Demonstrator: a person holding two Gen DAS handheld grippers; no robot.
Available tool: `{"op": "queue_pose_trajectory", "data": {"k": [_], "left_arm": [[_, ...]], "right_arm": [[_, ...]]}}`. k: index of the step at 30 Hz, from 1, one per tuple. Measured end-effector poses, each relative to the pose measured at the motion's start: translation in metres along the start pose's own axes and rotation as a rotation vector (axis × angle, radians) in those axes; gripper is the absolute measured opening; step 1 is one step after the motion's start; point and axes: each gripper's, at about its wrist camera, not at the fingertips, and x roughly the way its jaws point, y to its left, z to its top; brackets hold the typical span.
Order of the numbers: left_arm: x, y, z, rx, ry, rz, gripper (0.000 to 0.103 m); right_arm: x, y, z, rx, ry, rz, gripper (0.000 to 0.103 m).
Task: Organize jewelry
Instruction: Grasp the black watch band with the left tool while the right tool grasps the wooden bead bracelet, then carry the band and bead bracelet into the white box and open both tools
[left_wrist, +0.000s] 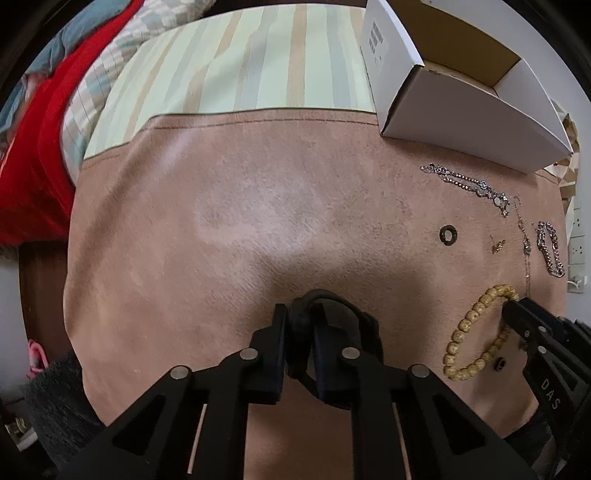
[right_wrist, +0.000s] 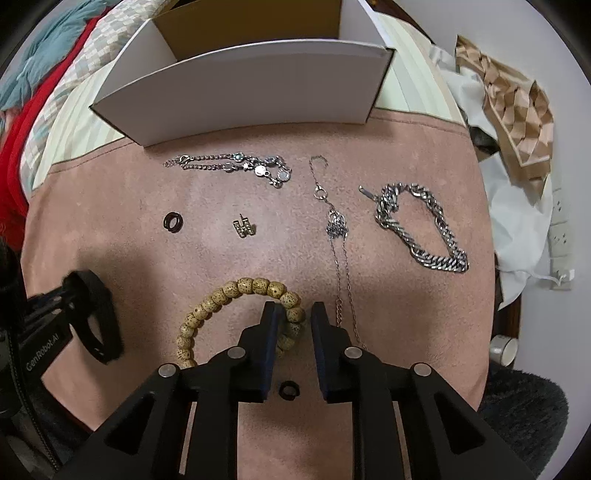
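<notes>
On the left of the bench, toward its near edge, my left gripper (left_wrist: 300, 325) points down at the pink cloth (left_wrist: 229, 192). Its fingers (left_wrist: 279, 332) are pressed together on one side of a black band (left_wrist: 364, 328), whose loop stands on edge out of the pinch. It looks stiff and light. I judge that a pinch across the rim like this should carry it, though a smooth hoop can swivel in the pads.

Nearer the middle of the bench, also by the near edge, lies the wooden bead bracelet (right_wrist: 229, 291), flat on the cloth and well apart from the black band. My right gripper (right_wrist: 294, 308) straddles its right-hand arc. The fingers (right_wrist: 267, 332) are slightly spread, with the strand between them. The inner pad is against the beads, and the outer one shows a thin gap, so nothing is gripped yet. I expect the beads to be hard, round and strung on something slack. Squeezing across a single bead would be better than squeezing the joint between two, and the loop will sag once it is lifted. A small dark ring (right_wrist: 288, 389) lies on the cloth below the fingers, clear of the beads.

Just to the right of the outer finger runs a thin chain (right_wrist: 340, 258). It is fine, limp and close enough to snag. Further toward the right edge lies a heavy link bracelet (right_wrist: 424, 236), untouched. The white box (right_wrist: 240, 85) stands open at the far edge.
</notes>
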Motion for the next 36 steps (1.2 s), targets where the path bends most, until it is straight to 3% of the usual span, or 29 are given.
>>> {"op": "queue_pose_trajectory", "data": {"k": [2,3,13,23,36], "left_arm": [[0.002,0.000,0.001,0.011,-0.029,0.020,0.010],[0.000,0.003,0.000,0.013,-0.038,0.024,0.010],[-0.056,-0.002,-0.009,0.051,-0.176,0.056,0.010],[-0.091,-0.018,-0.021,0.058,-0.260,0.007,0.010],[-0.140,-0.029,0.013,0.074,-0.369,-0.063,0.010]], "right_arm": [[-0.003,0.010,-0.002,-0.025,-0.014,-0.025,0.019],[-0.005,0.017,-0.004,-0.029,-0.021,-0.027,0.009],[-0.023,0.013,-0.004,-0.034,-0.090,-0.018,0.009],[-0.064,0.004,-0.007,-0.030,-0.186,0.005,0.009],[-0.145,-0.021,0.022,-0.015,-0.351,0.061,0.009]]}}
